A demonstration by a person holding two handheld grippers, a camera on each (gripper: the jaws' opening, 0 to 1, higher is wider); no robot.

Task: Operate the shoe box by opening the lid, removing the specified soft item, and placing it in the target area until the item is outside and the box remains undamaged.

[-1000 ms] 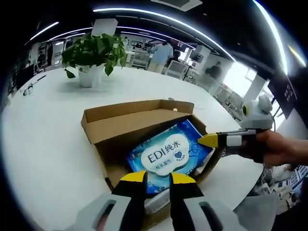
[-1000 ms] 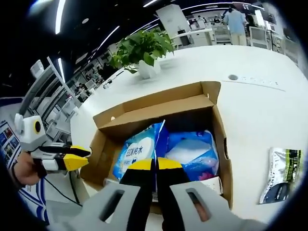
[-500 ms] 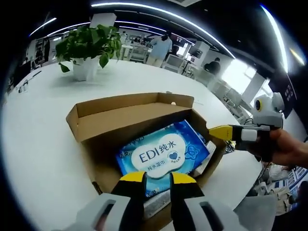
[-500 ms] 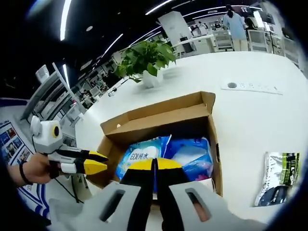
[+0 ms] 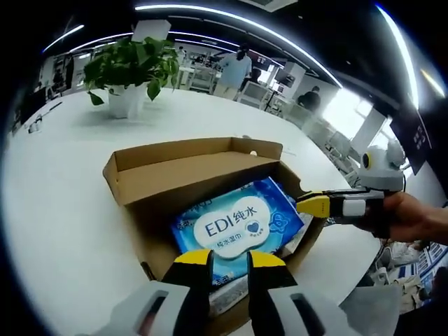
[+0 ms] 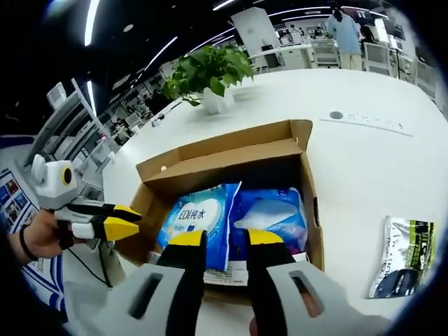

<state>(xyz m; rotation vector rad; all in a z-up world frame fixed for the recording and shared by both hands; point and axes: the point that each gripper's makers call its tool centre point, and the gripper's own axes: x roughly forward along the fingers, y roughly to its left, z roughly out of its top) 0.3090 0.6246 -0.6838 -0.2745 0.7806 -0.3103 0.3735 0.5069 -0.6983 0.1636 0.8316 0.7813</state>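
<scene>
tools (image 5: 228, 260) (image 6: 225, 241) hover level over open box (image 5: 183, 168), jaws parted.

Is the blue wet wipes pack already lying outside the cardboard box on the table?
No, the blue wet wipes pack lies inside the open cardboard box, with the box walls around it.

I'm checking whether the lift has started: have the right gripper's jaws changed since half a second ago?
Yes. The right gripper has opened: its yellow tips, which were pressed together above the open box, now stand apart.
</scene>
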